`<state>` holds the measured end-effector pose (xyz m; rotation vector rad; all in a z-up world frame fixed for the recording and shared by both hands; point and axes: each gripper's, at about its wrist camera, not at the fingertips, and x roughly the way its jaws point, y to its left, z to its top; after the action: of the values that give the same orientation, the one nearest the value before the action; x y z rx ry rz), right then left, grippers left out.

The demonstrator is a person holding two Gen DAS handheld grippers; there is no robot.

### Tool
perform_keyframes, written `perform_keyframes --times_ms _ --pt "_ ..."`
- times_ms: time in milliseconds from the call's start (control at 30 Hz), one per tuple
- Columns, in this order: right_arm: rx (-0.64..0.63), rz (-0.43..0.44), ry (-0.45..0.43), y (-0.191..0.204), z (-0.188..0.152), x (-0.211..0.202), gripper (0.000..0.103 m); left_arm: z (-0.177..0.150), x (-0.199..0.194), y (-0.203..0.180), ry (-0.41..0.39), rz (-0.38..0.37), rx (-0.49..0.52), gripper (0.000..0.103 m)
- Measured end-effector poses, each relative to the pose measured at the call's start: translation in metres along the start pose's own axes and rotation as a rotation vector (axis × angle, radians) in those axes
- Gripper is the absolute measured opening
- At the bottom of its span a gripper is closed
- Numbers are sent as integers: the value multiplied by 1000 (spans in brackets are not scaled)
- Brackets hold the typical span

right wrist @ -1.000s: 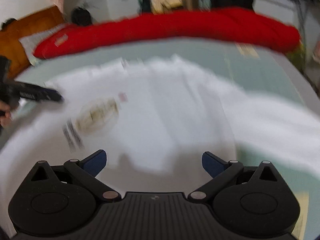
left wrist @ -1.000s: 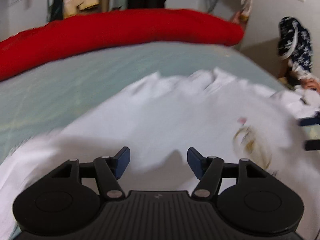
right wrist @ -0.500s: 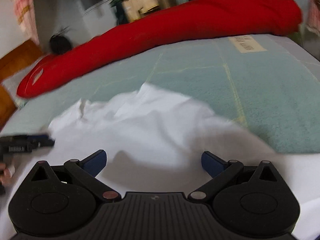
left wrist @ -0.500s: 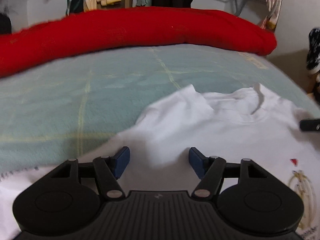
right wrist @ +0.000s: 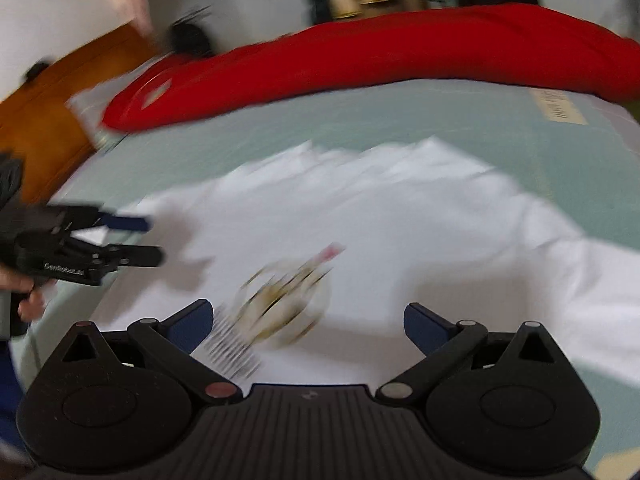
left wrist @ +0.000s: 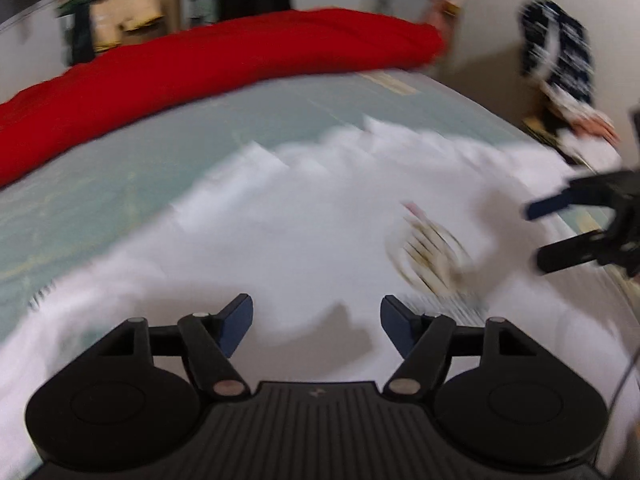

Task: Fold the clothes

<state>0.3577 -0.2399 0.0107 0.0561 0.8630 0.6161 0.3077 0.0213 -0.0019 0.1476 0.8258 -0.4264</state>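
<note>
Red bolster (left wrist: 224, 68) along far edge, teal bedcover (right wrist: 420, 120).

Left gripper (left wrist: 316, 320) w/ jaws apart, just been opening, nothing between — over white T-shirt (left wrist: 300, 232) on pale green bed (left wrist: 120, 184). Red bolster (left wrist: 200, 68) behind; right gripper (left wrist: 540, 232) at right edge. Blurred.

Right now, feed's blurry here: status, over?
Left tongs and right tongs open, empty. White T-shirt spread on bed, unfolded. Nothing obstructing.

White T-shirt (left wrist: 304, 216) blurred again, left hand-held gripper (left wrist: 316, 322) opening wider, empty.
</note>
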Motion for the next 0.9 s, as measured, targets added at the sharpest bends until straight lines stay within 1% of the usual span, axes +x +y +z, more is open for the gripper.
perform_keyframes --times_ms 33,100,167,233,267,300,400,533,600,633,733,767,833,900 --pt "-34 -2 24 12 -13 1 103 -10 -3 -8 4 -12 26 72" --pt "-78 -30 47 28 -38 2 103 -33 -9 -22 8 -9 86 72" --pt "-84 -37 82 37 -61 6 103 -55 -11 -31 24 -4 121 72" --pt "-72 -58 83 39 -84 4 103 -77 -15 -37 32 13 147 72" --pt "-85 -82 63 42 -93 1 103 -88 -20 -37 16 23 145 72" --pt "-100 -106 51 46 -103 -3 103 -100 -28 -36 -1 25 122 73" --pt "-155 -178 58 59 -128 -19 103 -126 -53 -29 -21 26 42 75" --pt "-155 -259 45 65 -153 -35 103 -166 -86 -37 -51 69 -3 77" --pt "-141 -299 30 69 -164 -43 103 -183 -98 -38 -66 72 -61 77" --pt "-126 -314 19 70 -171 -48 103 -190 -103 -37 -68 64 -98 77" --pt "-47 -337 -34 69 -183 -51 103 -198 -115 -41 -89 100 -120 77" --pt "-34 -342 -48 68 -186 -50 103 -195 -117 -43 -80 113 -114 77" --pt "-32 -362 -73 71 -189 -49 103 -188 -121 -48 -113 128 -104 77" --pt "-56 -382 -83 75 -192 -49 103 -180 -122 -55 -150 102 -86 77"
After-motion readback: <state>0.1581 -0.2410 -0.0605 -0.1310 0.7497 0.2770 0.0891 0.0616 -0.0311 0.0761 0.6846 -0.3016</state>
